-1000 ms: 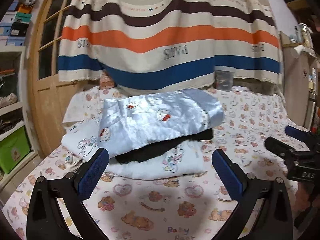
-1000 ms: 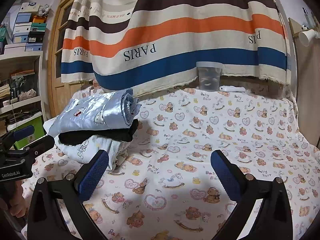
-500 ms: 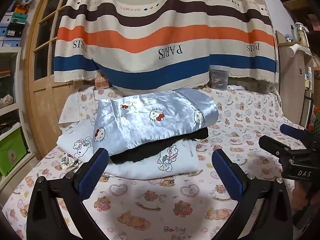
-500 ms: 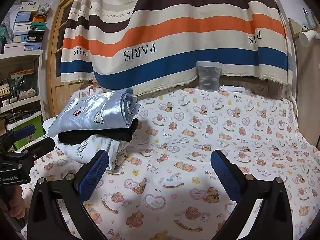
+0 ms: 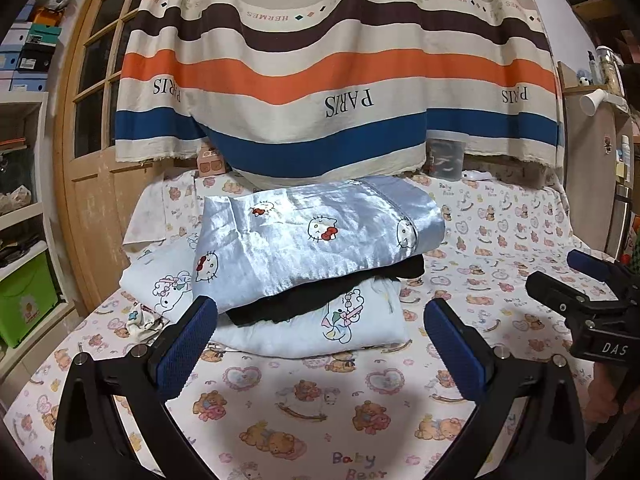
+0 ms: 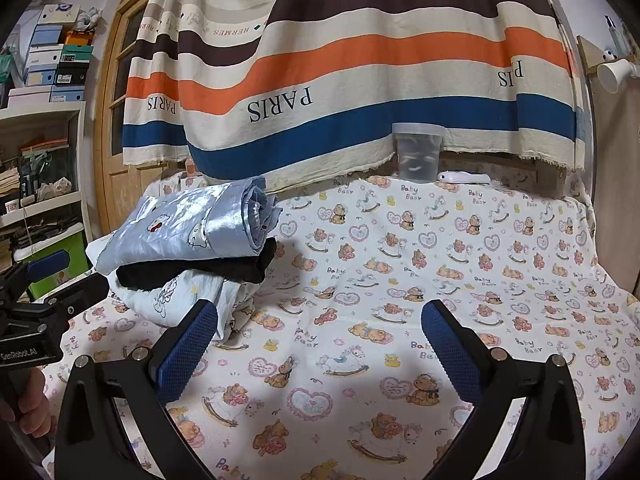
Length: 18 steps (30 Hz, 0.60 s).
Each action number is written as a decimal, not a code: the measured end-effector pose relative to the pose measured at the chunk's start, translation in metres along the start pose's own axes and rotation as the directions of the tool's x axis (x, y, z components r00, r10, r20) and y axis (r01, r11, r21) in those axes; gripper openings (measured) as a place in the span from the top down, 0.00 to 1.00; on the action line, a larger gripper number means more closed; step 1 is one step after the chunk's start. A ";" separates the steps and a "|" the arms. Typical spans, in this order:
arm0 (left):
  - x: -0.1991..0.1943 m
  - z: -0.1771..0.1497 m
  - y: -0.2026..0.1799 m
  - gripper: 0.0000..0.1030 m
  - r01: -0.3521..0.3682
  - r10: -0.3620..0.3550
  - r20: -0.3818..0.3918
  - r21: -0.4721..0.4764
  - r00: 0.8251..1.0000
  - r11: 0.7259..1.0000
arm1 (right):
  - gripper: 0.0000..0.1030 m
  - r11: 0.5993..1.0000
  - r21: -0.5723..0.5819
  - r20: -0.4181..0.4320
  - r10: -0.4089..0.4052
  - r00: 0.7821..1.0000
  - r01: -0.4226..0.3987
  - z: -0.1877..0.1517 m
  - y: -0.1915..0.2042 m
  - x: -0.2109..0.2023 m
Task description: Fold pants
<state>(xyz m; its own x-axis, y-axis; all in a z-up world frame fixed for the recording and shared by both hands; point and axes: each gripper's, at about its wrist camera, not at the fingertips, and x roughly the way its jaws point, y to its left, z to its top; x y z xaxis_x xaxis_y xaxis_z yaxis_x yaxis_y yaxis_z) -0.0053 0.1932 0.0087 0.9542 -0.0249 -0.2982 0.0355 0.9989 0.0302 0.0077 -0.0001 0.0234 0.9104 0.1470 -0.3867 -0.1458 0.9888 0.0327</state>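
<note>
Both tongs spread and empty: folded satin pants lie crosswise ahead of the left gripper; the right gripper faces bare sheet.

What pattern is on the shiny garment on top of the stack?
Pale blue satin garment printed with white cartoon cat faces wearing red bows; clearest in the left wrist view.

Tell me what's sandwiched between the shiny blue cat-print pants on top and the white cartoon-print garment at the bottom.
A folded black garment lies between the satin pants and the white garment, plain in both wrist views.
</note>
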 end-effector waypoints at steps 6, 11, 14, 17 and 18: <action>0.000 0.000 -0.002 0.01 0.010 -0.010 -0.003 0.004 1.000 1.000 | 0.00 1.000 0.000 0.001 0.002 1.000 -0.002 0.000 -0.001 0.000; 0.000 0.000 -0.002 0.01 0.011 -0.011 -0.003 0.004 1.000 1.000 | 0.01 1.000 0.000 0.000 0.002 1.000 -0.002 0.000 -0.001 0.000; 0.000 0.000 -0.002 0.01 0.011 -0.011 -0.003 0.003 1.000 1.000 | 0.00 1.000 -0.001 0.000 0.002 1.000 -0.002 0.000 -0.001 0.000; 0.000 0.000 -0.001 0.01 0.010 -0.010 -0.003 0.003 1.000 1.000 | 0.00 1.000 0.000 0.000 0.002 1.000 -0.002 0.000 -0.001 0.000; 0.001 0.000 -0.001 0.01 0.010 -0.010 -0.003 0.003 1.000 1.000 | 0.00 1.000 0.000 0.000 0.002 1.000 -0.002 0.000 -0.001 0.000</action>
<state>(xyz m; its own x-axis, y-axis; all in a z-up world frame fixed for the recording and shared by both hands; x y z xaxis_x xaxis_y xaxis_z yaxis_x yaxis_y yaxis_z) -0.0049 0.1920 0.0083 0.9529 -0.0351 -0.3012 0.0463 0.9985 0.0301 0.0073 -0.0008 0.0235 0.9103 0.1486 -0.3864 -0.1474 0.9885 0.0330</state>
